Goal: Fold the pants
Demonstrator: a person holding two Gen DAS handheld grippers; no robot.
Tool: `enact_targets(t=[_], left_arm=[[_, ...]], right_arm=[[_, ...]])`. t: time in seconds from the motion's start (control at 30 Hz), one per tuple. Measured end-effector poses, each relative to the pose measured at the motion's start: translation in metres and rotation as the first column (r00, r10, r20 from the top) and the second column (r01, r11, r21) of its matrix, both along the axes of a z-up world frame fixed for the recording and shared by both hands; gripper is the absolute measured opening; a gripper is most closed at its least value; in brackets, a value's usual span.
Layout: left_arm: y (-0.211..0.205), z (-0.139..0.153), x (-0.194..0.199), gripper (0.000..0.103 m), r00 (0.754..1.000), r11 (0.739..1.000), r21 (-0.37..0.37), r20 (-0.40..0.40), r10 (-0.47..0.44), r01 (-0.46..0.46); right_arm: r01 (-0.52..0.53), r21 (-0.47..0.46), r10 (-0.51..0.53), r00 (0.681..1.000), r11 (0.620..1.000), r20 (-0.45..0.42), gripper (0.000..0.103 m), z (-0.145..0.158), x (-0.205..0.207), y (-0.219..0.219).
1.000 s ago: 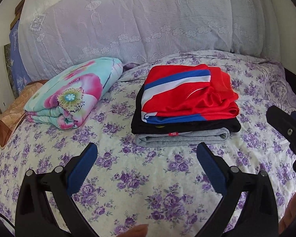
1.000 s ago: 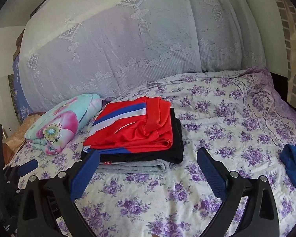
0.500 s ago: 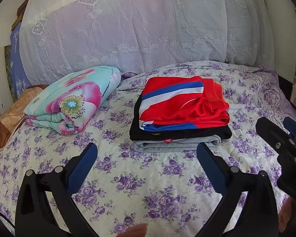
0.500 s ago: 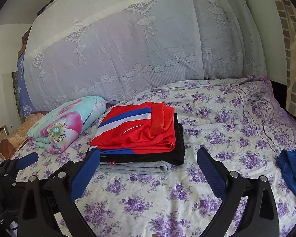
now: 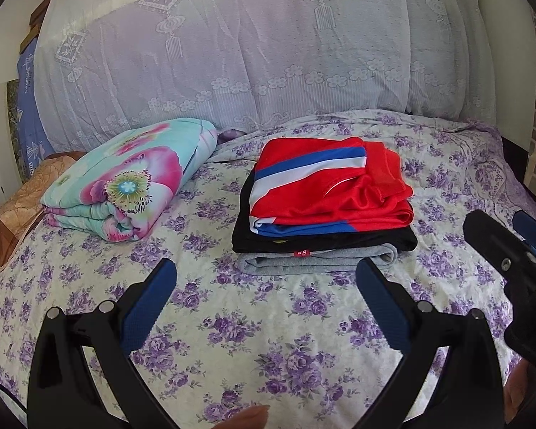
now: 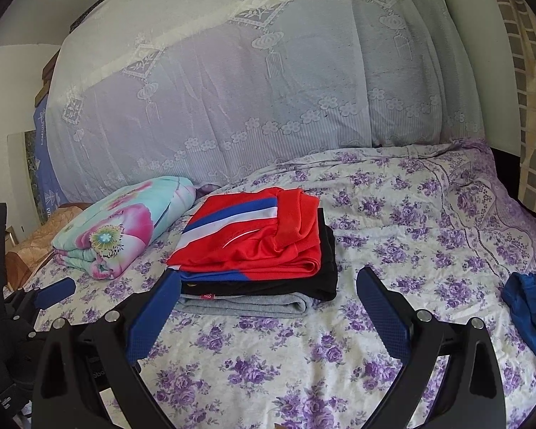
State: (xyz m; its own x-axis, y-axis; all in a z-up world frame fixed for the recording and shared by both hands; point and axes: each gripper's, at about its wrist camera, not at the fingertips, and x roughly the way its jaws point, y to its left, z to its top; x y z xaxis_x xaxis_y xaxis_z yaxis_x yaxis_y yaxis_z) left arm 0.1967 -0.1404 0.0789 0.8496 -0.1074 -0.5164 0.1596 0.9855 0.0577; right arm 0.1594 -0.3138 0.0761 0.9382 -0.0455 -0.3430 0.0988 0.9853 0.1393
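Note:
A stack of folded clothes [image 5: 325, 200] lies mid-bed: red shorts with blue and white stripes on top, a black garment under them, grey pants [image 5: 314, 261] at the bottom. The same stack [image 6: 257, 246] shows in the right wrist view. My left gripper [image 5: 266, 271] hovers open over the bedspread, in front of the stack, holding nothing. My right gripper [image 6: 268, 279] is open and empty too, its left finger overlapping the stack's front corner in view. A crumpled blue garment [image 6: 532, 307] lies at the right edge of the bed.
A folded floral quilt [image 5: 132, 178] sits left of the stack, with a brown pillow [image 5: 14, 211] beyond it. A tall pile under a lace cover [image 5: 253, 46] fills the back. The purple-flowered bedspread [image 5: 261, 325] runs to the bed's right edge [image 6: 511, 214].
Both grippers have pulled back and tilted up, so the stack sits lower and farther in both views. The jaws stay open and the clothes have not moved.

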Motion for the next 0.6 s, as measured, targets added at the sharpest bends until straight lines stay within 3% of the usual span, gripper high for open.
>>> enact_targets(t=[0.6], left_arm=[[-0.0022,0.0,-0.0015,0.098,1.0,1.0,-0.003,-0.003,-0.007,0.007]], right_arm=[[-0.005,0.002,0.005,1.0,1.0,-0.001,0.099,0.0009,-0.0013,0.0033]])
